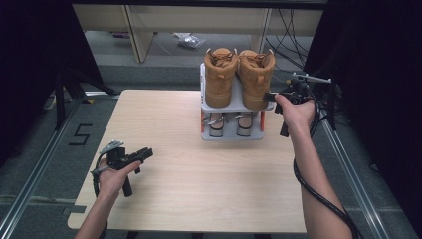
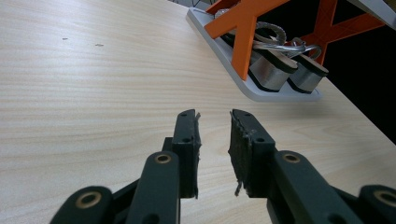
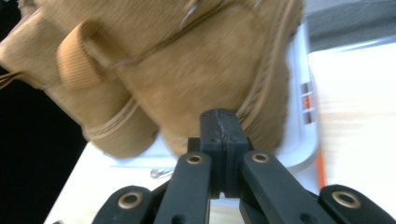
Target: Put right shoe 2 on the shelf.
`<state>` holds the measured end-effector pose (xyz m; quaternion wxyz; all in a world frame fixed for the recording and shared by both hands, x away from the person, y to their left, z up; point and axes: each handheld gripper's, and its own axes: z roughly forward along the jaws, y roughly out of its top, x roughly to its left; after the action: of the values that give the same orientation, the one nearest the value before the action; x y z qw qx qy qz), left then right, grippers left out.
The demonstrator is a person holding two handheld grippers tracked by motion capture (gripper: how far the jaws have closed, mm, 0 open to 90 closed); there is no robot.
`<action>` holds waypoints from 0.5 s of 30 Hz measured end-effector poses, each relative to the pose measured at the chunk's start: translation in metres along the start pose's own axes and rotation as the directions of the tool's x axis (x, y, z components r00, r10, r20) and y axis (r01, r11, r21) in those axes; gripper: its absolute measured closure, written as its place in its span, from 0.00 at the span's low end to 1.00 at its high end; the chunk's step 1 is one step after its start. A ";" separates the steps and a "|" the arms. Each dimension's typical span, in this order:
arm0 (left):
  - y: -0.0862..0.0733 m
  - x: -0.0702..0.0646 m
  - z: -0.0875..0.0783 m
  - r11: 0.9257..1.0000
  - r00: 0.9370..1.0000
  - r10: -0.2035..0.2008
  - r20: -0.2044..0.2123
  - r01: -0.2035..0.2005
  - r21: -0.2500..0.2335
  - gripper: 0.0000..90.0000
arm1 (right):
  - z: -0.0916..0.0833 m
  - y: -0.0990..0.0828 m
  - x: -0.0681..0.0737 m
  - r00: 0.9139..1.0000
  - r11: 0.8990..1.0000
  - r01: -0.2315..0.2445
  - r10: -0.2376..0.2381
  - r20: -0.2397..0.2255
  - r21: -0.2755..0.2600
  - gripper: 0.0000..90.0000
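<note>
A pair of tan boots stands on the top shelf of a grey rack (image 1: 232,135) with orange posts, at the table's far side. My right gripper (image 1: 271,95) is shut with nothing between its jaws. Its tips are up against the side of the right boot (image 1: 256,79). In the right gripper view the closed tips (image 3: 219,115) meet the boot's suede (image 3: 210,60) just above the shelf's white edge (image 3: 299,102). My left gripper (image 1: 148,153) hovers low over the table's near left, open and empty (image 2: 215,117), pointing toward the rack's base (image 2: 280,95).
Silver heeled sandals (image 1: 217,127) (image 2: 275,70) sit on the rack's lower shelf. The wooden table (image 1: 199,174) is bare between the hands. A stand (image 1: 329,99) and cables are at the right, beyond the table edge. Black tape (image 1: 79,134) marks the floor on the left.
</note>
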<state>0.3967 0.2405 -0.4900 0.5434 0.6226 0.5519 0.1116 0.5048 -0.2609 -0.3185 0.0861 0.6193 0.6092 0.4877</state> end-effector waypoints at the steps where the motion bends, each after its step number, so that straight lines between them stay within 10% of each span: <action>1: 0.000 0.000 0.000 1.000 1.000 0.000 0.000 0.000 0.000 0.79 | 0.000 0.000 0.000 1.000 1.000 0.000 0.000 0.000 0.000 1.00; 15: 0.000 0.002 -0.001 1.000 1.000 0.013 -0.022 -0.014 -0.007 0.77 | -0.010 -0.019 -0.006 0.998 0.999 0.053 -0.052 0.027 -0.013 0.92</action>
<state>0.3964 0.2426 -0.4902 0.5385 0.6231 0.5534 0.1241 0.4861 -0.2658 -0.3296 0.1113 0.6091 0.6207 0.4810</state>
